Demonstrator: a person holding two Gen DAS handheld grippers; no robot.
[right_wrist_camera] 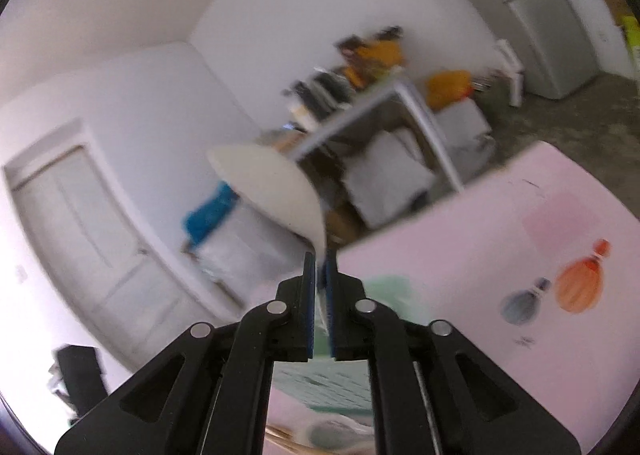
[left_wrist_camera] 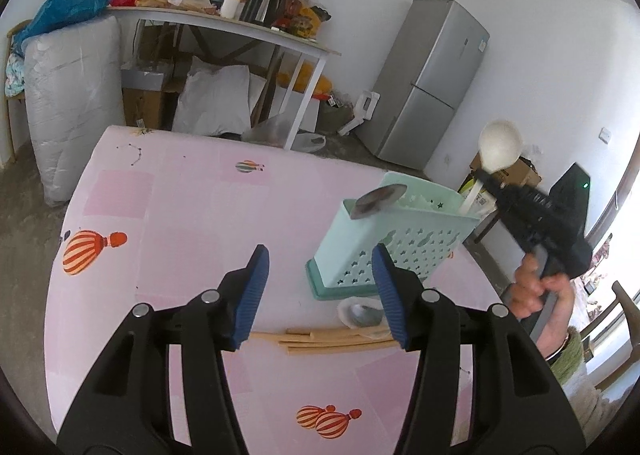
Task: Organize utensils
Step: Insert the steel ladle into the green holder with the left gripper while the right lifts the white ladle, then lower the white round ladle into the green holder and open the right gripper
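Observation:
A mint green utensil holder (left_wrist_camera: 400,239) stands on the pink table (left_wrist_camera: 180,215) with a round metal utensil head (left_wrist_camera: 380,197) sticking out of it. My left gripper (left_wrist_camera: 321,255) hovers open just in front of the holder, with nothing between its fingers. Under it lie several wooden chopsticks (left_wrist_camera: 332,339) and a small spoon (left_wrist_camera: 360,313). My right gripper (left_wrist_camera: 486,179) is to the right of the holder, shut on the handle of a white ladle-like spoon (left_wrist_camera: 500,145) with its bowl pointing up. In the blurred right wrist view the spoon (right_wrist_camera: 268,179) rises from the pads of the right gripper (right_wrist_camera: 320,259), with the holder (right_wrist_camera: 332,387) below.
A person's hand (left_wrist_camera: 536,291) holds the right gripper beyond the table's right edge. A silver fridge (left_wrist_camera: 432,83) and a cluttered white side table (left_wrist_camera: 224,27) stand by the far wall. The table's left half is bare cloth.

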